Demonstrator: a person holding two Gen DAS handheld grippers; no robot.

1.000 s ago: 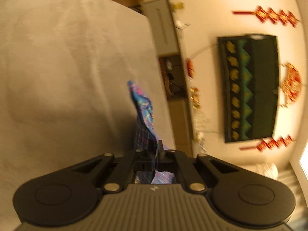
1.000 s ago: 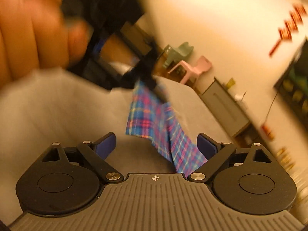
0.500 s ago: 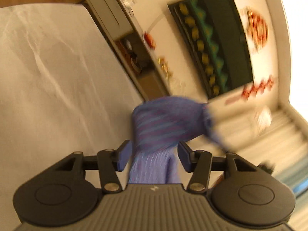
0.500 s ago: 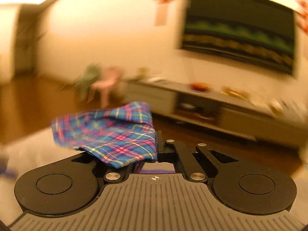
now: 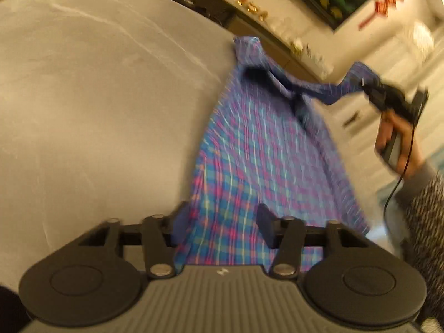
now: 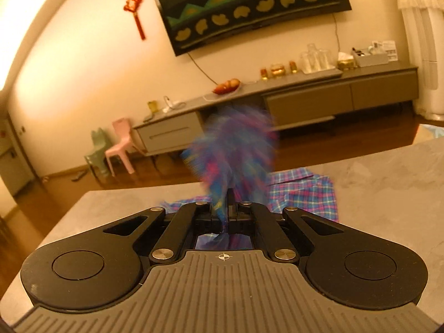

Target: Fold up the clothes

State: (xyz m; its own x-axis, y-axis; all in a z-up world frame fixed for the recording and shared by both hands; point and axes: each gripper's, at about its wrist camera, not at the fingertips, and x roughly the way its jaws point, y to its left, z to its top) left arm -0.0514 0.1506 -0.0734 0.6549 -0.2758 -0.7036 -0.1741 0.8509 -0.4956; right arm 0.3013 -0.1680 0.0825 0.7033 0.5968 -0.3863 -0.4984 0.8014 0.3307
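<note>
A blue and pink plaid shirt (image 5: 258, 144) lies stretched along the grey table's (image 5: 97, 97) right edge. My left gripper (image 5: 222, 219) hovers over its near end; its jaws are closing, still apart, with cloth between the blue pads (image 5: 265, 222). Farther right, a hand holds my right gripper (image 5: 388, 97) in the air, clamped on a raised corner of the shirt. In the right wrist view my right gripper (image 6: 228, 197) is shut on a blurred bunch of plaid cloth (image 6: 236, 149). The rest of the shirt (image 6: 305, 191) lies on the table (image 6: 388, 172) beyond it.
A long grey sideboard (image 6: 305, 97) with bowls and glasses stands against the far wall under a dark screen (image 6: 249, 8). Small pink (image 6: 122, 144) and green chairs stand left of it. A person's speckled sleeve (image 5: 424, 222) is at the right.
My left gripper went from shut on the cloth to apart and rolled; the shirt now spreads over the table. My right gripper shut on the cloth and swung round to face the wall.
</note>
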